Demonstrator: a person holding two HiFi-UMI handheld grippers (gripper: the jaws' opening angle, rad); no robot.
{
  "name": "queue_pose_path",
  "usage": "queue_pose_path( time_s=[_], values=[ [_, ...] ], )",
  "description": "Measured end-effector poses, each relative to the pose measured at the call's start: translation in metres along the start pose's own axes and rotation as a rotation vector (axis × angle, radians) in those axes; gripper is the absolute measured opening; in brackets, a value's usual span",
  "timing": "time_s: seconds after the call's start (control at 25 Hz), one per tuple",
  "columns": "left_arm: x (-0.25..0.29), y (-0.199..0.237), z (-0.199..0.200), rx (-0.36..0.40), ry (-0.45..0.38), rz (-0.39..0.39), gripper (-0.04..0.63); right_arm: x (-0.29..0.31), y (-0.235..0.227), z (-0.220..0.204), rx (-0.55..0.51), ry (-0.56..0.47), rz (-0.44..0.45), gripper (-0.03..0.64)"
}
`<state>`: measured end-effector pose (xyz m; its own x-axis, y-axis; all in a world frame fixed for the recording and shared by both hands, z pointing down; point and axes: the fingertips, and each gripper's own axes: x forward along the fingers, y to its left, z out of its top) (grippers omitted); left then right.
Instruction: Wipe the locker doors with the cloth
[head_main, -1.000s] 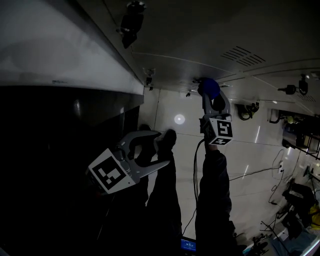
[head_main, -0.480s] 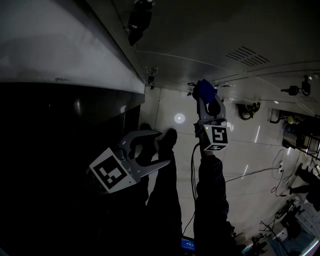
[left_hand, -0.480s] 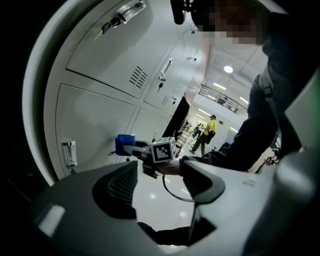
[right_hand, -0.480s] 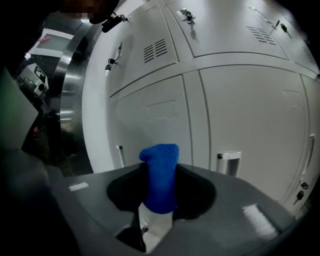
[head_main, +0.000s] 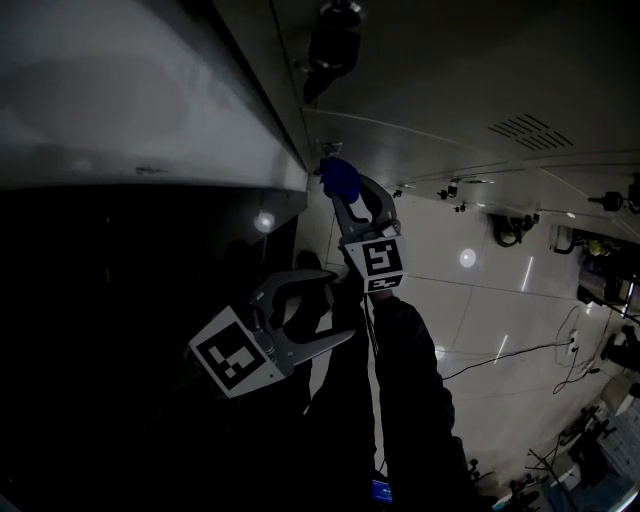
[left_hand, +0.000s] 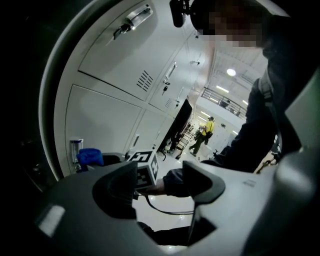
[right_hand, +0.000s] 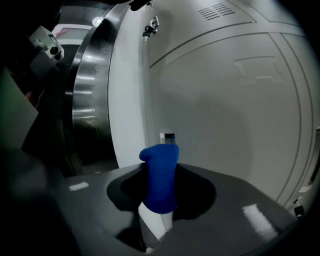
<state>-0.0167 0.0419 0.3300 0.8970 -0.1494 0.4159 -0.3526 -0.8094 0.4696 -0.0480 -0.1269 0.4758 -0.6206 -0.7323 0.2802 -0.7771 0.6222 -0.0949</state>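
Blue cloth (right_hand: 160, 177) stands upright in the right tongs (head_main: 345, 192), jaws clamped tight on it, and it's raised right by the left edge of a grey locker door (right_hand: 225, 100); whether it touches the panel, can't tell. Lower down and just beside, the left tongs (head_main: 325, 305) hang with jaws wide apart, nothing in them. Through that gap show the right marker cube (left_hand: 146, 167) and a dark sleeve (left_hand: 175, 181)

glossy white floor (head_main: 500, 295), dim light
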Motion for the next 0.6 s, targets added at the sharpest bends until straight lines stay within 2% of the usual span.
queue_pose_path(
  time_s=[0.28, 0.6],
  values=[
    [-0.006, 0.005, 0.001, -0.002, 0.0, 0.0, 0.264, 0.042, 0.025, -0.002, -0.003, 0.006, 0.053, 0.123],
    [-0.007, 0.008, -0.002, 0.001, 0.014, -0.006, 0.264, 0.036, -0.006, -0.006, -0.002, 0.007, -0.006, 0.121]
  ],
)
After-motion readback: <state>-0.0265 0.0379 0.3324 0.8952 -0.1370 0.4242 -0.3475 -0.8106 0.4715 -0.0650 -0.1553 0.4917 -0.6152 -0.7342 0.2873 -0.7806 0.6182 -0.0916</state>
